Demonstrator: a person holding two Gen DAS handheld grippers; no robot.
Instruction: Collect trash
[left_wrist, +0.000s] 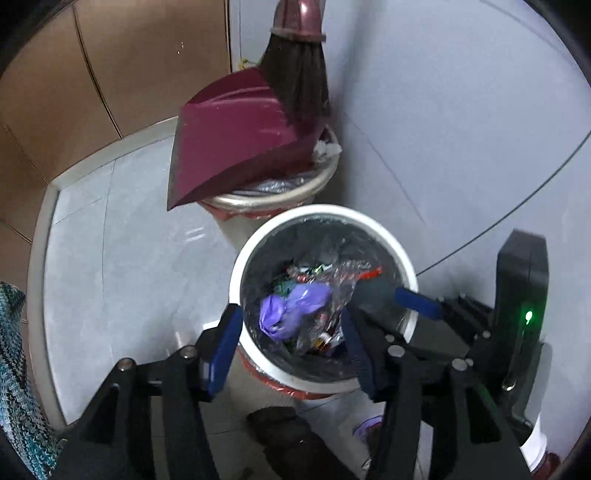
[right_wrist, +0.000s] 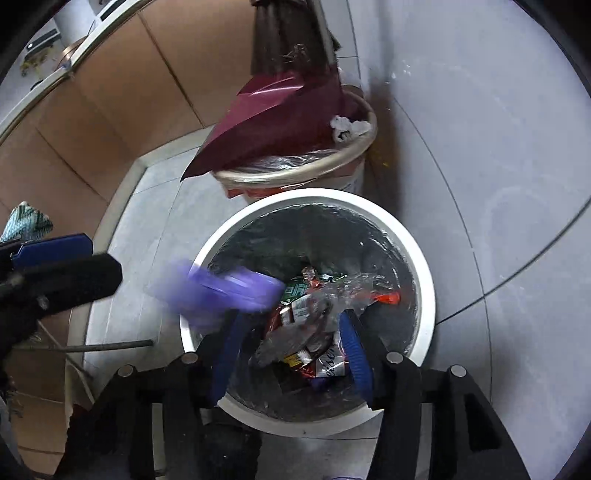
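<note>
Here both hand-held grippers, left (left_wrist: 290, 343) and right (right_wrist: 291, 354), gape over the white bin (left_wrist: 369, 221).

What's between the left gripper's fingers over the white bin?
In the left wrist view, the open left gripper frames a purple bag and clear plastic wrappers lying inside the white bin; nothing is clamped.

Two bins: one white bin (left_wrist: 402, 258) (right_wrist: 424, 266) with a dark liner, one beige bin (left_wrist: 317, 184) (right_wrist: 354, 155) behind. One maroon dustpan (left_wrist: 236, 144) (right_wrist: 273, 122), one broom (left_wrist: 295, 74) (right_wrist: 288, 33). One purple bag (left_wrist: 291, 306) (right_wrist: 229, 288), blurred. Wrappers (right_wrist: 306, 343) in the white bin: maybe five or more, too jumbled to count.
</note>
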